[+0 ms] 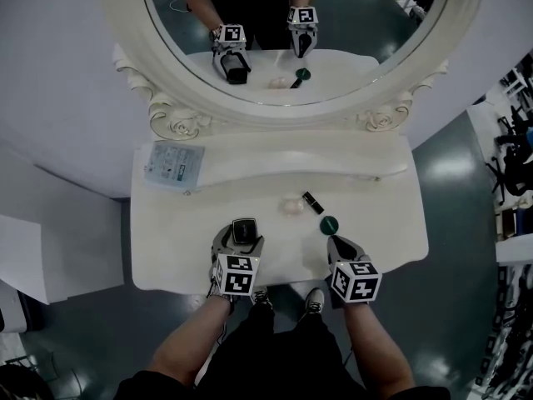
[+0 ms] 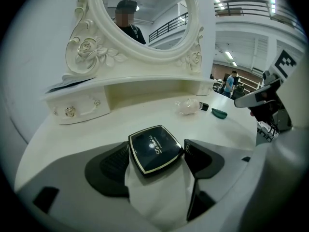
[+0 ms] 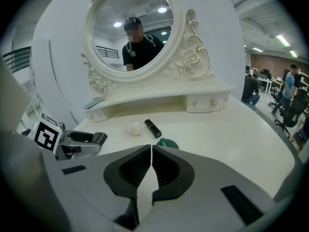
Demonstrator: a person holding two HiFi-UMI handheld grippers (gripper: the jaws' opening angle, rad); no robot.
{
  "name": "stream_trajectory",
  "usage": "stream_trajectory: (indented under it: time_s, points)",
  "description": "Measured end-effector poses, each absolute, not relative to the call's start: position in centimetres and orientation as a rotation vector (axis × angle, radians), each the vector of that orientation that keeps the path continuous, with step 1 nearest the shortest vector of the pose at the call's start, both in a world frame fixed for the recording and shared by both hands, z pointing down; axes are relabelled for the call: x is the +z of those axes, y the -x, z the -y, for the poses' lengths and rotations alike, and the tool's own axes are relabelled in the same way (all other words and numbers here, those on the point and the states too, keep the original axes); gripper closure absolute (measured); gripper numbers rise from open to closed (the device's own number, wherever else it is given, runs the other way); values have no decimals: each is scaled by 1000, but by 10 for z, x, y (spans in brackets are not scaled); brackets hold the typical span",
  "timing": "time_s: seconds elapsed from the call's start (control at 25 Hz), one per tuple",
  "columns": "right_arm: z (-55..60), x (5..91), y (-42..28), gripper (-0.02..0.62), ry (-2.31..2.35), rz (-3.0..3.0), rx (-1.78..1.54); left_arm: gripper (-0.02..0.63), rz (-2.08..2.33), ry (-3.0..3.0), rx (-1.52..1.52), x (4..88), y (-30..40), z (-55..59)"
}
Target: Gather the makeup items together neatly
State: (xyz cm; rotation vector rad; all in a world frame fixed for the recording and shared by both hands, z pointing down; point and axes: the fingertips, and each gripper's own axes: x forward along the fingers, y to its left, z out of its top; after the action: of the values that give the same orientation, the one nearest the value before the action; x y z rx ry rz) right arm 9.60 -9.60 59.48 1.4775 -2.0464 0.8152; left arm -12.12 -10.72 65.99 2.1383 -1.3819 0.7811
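Jaws of the left gripper [image 1: 243, 238] are clamped on the black compact [image 2: 155, 149], held lid-up near the front edge of the vanity table [image 1: 375, 248]. The right gripper [image 3: 151, 153] is closed on nothing. The clear pouch [image 1: 291, 207], black tube [image 1: 312, 202] and green disc [image 1: 330, 224] lie close together to the right. Carry the compact level toward that cluster, set it just beside the pouch without nudging it, and release only once it rests flat. Hold the right gripper clear of the path.
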Motion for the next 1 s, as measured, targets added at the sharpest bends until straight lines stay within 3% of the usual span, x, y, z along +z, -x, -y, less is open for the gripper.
stream_trajectory:
  time_s: [0.24,0.36,0.6,0.76,0.88,1.0]
  points:
    - [112,608,-100,557,-1410,1997,700,241,1358,-2164,758,658,123,99]
    - [116,618,-102,491,-1361,1970,667,241,1372,-2160,738,653,128,95]
    - [128,629,-108,485,-1322,1937,627,246,1423,-2186,598,606,142,82]
    - [134,638,-107,488,-1297,1923,643,407,1380,-2185,550,588,142,66]
    - [135,644,-106,505,-1278,1912,648,573,1374,-2184,546,581,141,58]
    - [135,645,-105,519,-1279,1910,653,597,1348,-2183,533,579,139,53]
